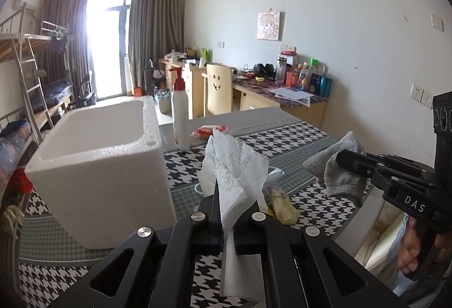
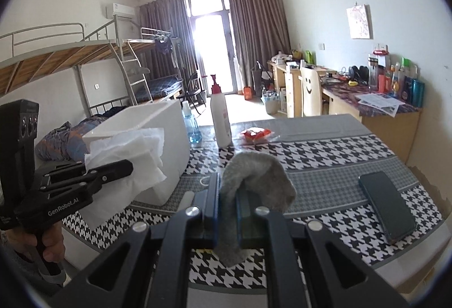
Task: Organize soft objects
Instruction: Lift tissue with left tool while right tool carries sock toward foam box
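Right now I have the white paper towel [image 1: 236, 175] pinched between the closed fingers of my left gripper [image 1: 228, 219], held up above the houndstooth tablecloth [image 1: 282, 142] just beside the white foam box [image 1: 99, 155]. My right gripper [image 2: 227, 206] is clamped on the grey sock [image 2: 254, 180], also lifted off the table. Beyond them stand a white pump bottle [image 1: 180, 115] and a red packet [image 1: 210, 130]. A dark phone [image 2: 387, 206] lies flat to the right.
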{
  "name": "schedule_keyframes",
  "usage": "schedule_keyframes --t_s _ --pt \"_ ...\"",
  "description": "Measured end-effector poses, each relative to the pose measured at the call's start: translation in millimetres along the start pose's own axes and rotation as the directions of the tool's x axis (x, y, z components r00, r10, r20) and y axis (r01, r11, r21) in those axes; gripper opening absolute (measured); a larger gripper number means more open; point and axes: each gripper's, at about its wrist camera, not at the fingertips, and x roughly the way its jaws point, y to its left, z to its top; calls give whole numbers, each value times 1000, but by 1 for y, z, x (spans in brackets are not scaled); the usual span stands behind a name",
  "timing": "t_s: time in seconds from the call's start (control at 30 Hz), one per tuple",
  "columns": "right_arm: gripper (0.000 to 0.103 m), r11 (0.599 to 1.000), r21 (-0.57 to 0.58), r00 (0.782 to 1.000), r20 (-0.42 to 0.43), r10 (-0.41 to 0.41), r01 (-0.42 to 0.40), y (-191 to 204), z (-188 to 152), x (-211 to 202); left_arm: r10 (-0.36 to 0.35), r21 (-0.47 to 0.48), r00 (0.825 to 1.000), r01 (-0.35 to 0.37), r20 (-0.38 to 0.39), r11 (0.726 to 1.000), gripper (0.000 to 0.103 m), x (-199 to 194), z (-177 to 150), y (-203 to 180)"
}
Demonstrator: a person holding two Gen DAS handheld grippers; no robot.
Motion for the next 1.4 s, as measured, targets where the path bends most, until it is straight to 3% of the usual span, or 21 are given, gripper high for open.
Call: schedule_keyframes --t_s 1.4 --pt "12 997 -59 992 117 49 -43 27 62 22 89 -12 983 -88 160 996 4 -2 60 35"
